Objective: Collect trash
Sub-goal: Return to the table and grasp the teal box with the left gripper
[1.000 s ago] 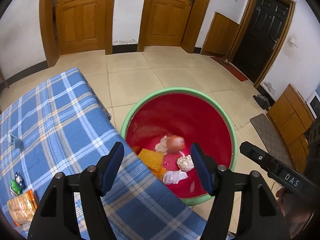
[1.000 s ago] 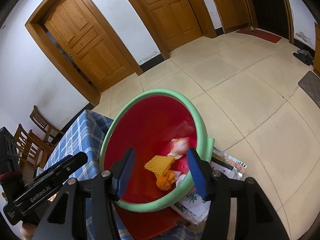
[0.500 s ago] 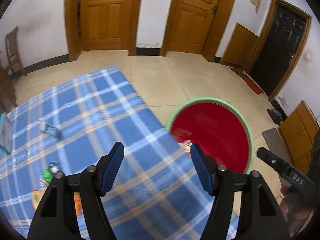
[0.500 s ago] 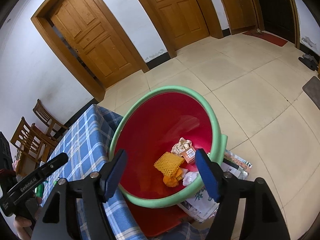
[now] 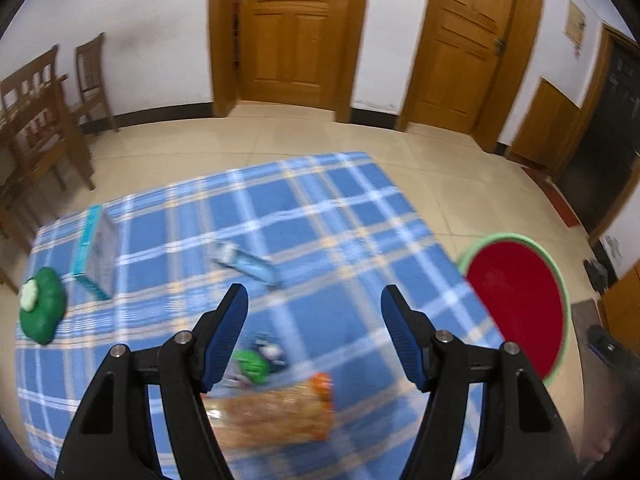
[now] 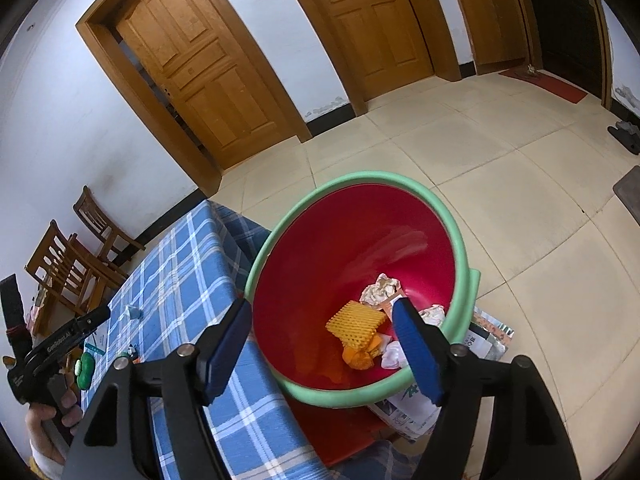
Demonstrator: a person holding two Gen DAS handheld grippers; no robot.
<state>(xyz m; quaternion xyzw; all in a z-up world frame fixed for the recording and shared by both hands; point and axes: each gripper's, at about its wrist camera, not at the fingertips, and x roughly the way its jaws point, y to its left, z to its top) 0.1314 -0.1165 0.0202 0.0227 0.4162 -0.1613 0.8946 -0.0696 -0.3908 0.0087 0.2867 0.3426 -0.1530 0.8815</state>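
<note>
Your right hand-held gripper, jaws just opened and empty, hangs above the red bin already holding several scraps, while your left hand-held gripper, wide and empty, faces wrappers left on the worktop below it.

Green-rimmed red bin with crumpled trash, beside table.

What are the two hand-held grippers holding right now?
Nothing. The left hand-held gripper is open above the blue checked tablecloth. The right hand-held gripper, whose jaws have just been opening, is empty above the red bin.
</note>
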